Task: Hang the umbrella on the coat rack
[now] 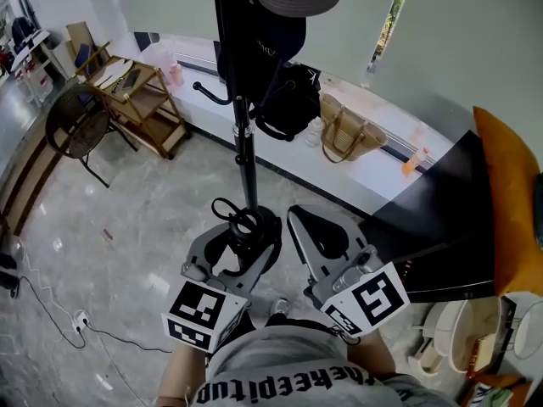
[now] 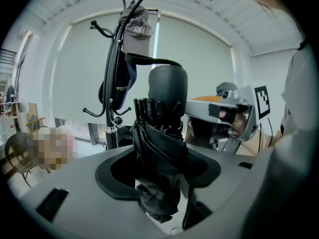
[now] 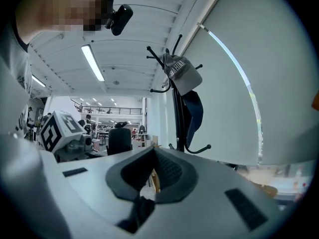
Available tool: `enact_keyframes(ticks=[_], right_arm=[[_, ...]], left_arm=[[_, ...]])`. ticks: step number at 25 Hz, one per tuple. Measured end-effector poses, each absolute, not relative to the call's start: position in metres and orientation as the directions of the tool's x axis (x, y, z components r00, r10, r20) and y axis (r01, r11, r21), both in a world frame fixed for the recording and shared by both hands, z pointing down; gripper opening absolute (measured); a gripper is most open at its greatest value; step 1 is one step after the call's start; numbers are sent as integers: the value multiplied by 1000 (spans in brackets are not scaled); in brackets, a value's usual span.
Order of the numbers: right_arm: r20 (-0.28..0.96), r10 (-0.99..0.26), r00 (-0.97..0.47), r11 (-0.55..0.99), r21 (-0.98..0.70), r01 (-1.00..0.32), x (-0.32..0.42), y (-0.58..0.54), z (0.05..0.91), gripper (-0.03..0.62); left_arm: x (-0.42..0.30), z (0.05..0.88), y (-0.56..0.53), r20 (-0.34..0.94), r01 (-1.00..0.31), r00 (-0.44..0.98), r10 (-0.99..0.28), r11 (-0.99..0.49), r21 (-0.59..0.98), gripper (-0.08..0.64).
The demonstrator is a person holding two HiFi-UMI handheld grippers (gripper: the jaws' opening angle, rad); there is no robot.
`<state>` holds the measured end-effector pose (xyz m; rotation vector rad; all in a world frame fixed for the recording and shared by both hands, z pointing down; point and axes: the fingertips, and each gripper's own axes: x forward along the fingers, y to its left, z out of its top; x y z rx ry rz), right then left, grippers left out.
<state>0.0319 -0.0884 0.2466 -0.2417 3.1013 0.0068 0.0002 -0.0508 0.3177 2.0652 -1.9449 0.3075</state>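
A folded black umbrella (image 2: 158,156) stands upright between my left gripper's (image 2: 159,148) jaws, which are shut on it; its rounded handle (image 2: 168,86) is on top. From the head view the umbrella's strap loop (image 1: 232,217) shows above my left gripper (image 1: 242,237), close to the foot of the black coat rack (image 1: 243,117). The rack (image 2: 112,78) carries a grey cap (image 2: 135,26) and dark bags; its lower hooks (image 2: 94,113) are bare. My right gripper (image 1: 297,217) is beside the left one, its jaws (image 3: 153,151) shut with nothing between them.
A wooden shelf cart (image 1: 140,100) and a round black chair (image 1: 79,127) stand at the left. A woven bag (image 1: 348,134) sits on the window ledge. A black tabletop (image 1: 441,219) and an orange cushion (image 1: 509,202) are at the right. Cables (image 1: 81,319) cross the floor.
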Motion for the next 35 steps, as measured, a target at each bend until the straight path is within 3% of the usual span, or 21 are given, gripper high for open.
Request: enact_keyframes(ticks=[19, 35], right_arm=[[18, -466, -884, 884, -14, -467, 13, -109, 253, 12], [57, -654, -754, 753, -47, -657, 18, -100, 271, 12]], left_arm=[[-36, 339, -85, 397, -935, 348, -849, -347, 78, 245], [-47, 368, -97, 460, -855, 479, -748, -516, 51, 245]])
